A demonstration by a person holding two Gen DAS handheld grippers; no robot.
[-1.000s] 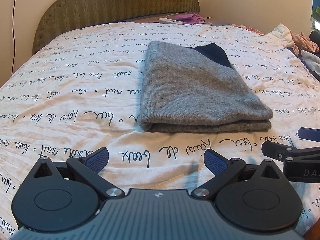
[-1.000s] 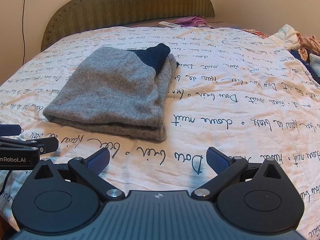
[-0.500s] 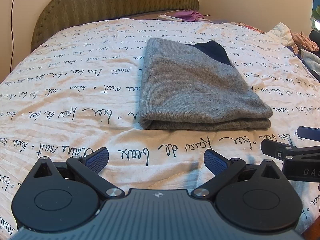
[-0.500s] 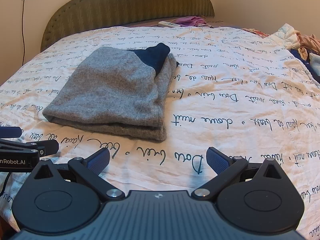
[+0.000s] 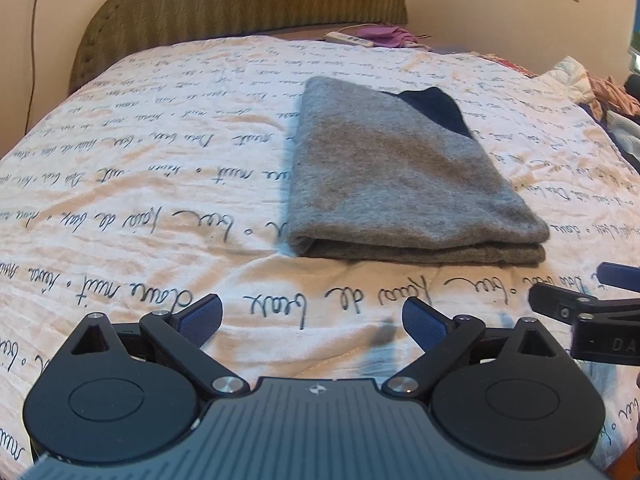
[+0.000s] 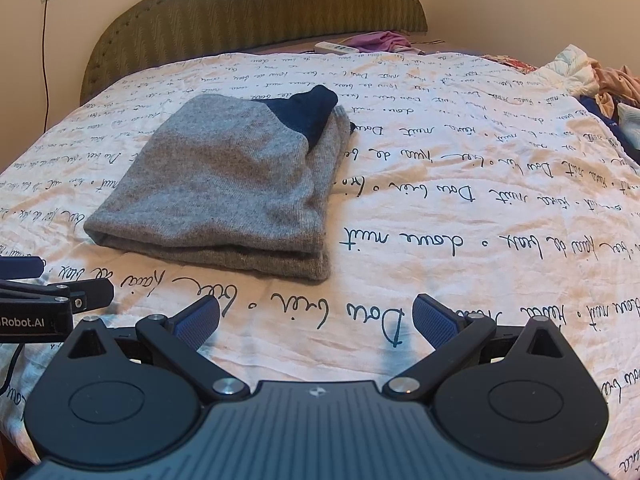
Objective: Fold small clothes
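1. Our left gripper (image 5: 312, 318) hangs low over the near edge of the bed (image 5: 120, 200). Fingers wide w/ nothing btwn them; they've just been closing a touch, but only bare sheet shows in the gap.
2. Our right gripper (image 6: 316, 318) sits just beside it. Fingers spread wide too, nothing held.
3. The gray sweater (image 5: 400, 176) lies flat on the bed, a bit ahead of both grippers and apart from them. From the left view it's center-right; from the right view (image 6: 224, 192) it's off to the left.
4. It's folded into a compact rectangle, layers stacked. The doubled edge faces us and a dark navy part (image 6: 308, 112) peeks out at the far end.
5. Our read: this piece looks done. Edges roughly line up and no sleeve trails out; the right side looks a little uneven.
6. What's left, prob.: the pile of loose clothes (image 6: 592, 76) at the far right of the bed, not folded as far as we can tell. Can't make out how many items.
7. A power strip (image 5: 348, 38) and purple cloth (image 5: 384, 34) lie by the headboard (image 5: 240, 8), away from the work area.
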